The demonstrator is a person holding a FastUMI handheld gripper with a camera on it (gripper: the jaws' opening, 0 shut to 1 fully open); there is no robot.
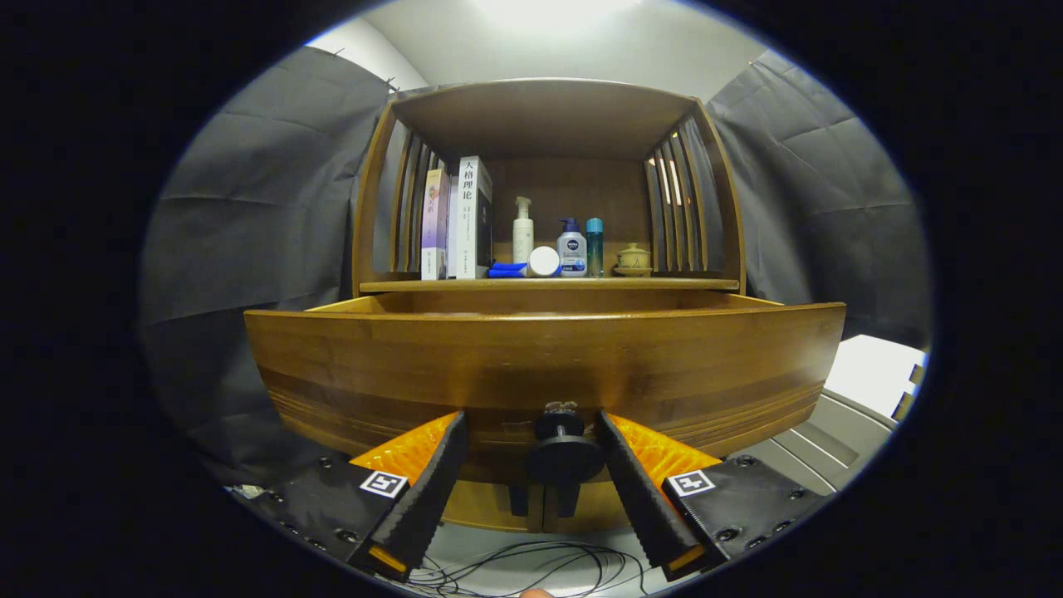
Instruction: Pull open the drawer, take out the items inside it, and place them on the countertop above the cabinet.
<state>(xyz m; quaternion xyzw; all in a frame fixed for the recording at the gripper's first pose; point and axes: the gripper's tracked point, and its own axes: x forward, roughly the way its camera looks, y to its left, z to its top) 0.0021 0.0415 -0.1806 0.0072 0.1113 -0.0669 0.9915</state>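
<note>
Drawer (544, 365) pulled out — my gripper (536, 486) released, fingers straddling knob (565, 453); next I reach inside for items.

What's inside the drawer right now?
Cannot tell. The drawer is pulled out, but its front panel hides the contents. The gripper is open, fingers either side of the knob.

Glossy wooden drawer (544, 361), matt knob (563, 453)
</note>
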